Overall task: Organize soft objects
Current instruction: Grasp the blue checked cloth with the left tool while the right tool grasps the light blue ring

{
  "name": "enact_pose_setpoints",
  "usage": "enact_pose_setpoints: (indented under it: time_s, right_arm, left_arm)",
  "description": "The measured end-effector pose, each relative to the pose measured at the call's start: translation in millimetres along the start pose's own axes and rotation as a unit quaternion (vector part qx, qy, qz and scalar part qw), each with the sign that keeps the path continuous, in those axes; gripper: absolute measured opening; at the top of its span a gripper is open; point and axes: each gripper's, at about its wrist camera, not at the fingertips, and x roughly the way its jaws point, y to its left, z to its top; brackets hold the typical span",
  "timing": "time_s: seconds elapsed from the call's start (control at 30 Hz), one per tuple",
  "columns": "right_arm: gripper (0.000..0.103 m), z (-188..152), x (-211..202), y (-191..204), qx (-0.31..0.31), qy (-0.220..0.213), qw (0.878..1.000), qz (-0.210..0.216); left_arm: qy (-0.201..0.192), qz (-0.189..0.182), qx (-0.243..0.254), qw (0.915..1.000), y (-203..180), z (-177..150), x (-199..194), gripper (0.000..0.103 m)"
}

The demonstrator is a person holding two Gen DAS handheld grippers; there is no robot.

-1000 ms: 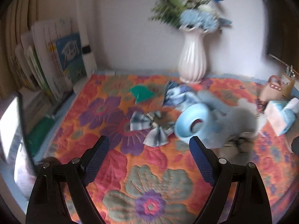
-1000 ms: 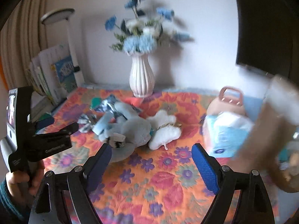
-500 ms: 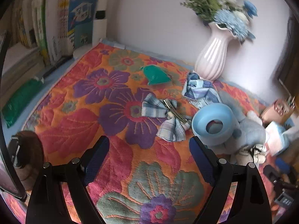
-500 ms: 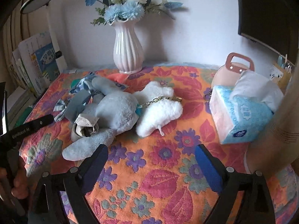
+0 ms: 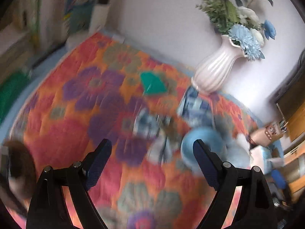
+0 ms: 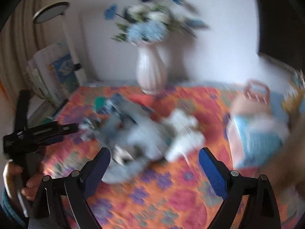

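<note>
Both views are blurred by motion. Soft things lie on the floral cloth [image 5: 80, 126]: a grey-blue plush toy [image 6: 141, 135] with its blue round part [image 5: 202, 147], a white plush [image 6: 183, 133], a plaid bow [image 5: 150, 126], a blue patterned cloth [image 5: 194, 105] and a green pouch [image 5: 153, 85]. My left gripper [image 5: 152, 162] is open and empty, above the cloth in front of the bow. It also shows at the left of the right wrist view [image 6: 38, 133]. My right gripper [image 6: 154, 168] is open and empty, in front of the plush toys.
A white vase with blue flowers [image 5: 217, 70] stands at the back by the wall. A tissue box [image 6: 255, 135] and a pink handled bag [image 6: 255, 95] sit at the right. Books [image 6: 51, 76] and a lamp [image 6: 51, 13] line the left side.
Both grippers are swinging, and the views have gone blurred. The left view has tilted and shifted. The right gripper has pulled back and up from the plush toys. Both stay open.
</note>
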Motion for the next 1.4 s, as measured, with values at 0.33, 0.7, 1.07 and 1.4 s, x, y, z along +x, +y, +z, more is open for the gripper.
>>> enact_pose_setpoints:
  time_s: [0.33, 0.7, 1.07, 1.4]
  right_arm:
    - [0.060, 45.8, 79.5, 48.5, -0.040, 0.086, 0.995, 0.033]
    - [0.042, 44.5, 145.2, 67.6, -0.036, 0.137, 0.989, 0.035]
    - [0.017, 33.2, 134.8, 75.9, -0.062, 0.119, 0.990, 0.036]
    - [0.016, 37.2, 99.4, 49.7, 0.006, 0.094, 0.993, 0.077]
  left_arm:
    - [0.000, 0.013, 0.018, 0.9998, 2.9, 5.4, 46.1, 0.080]
    - [-0.001, 0.008, 0.015, 0.9999, 5.6, 6.4, 47.4, 0.076]
    - [-0.001, 0.009, 0.018, 0.9998, 5.9, 4.2, 46.2, 0.076]
    - [0.008, -0.060, -0.004, 0.9981, 12.0, 5.7, 43.6, 0.079]
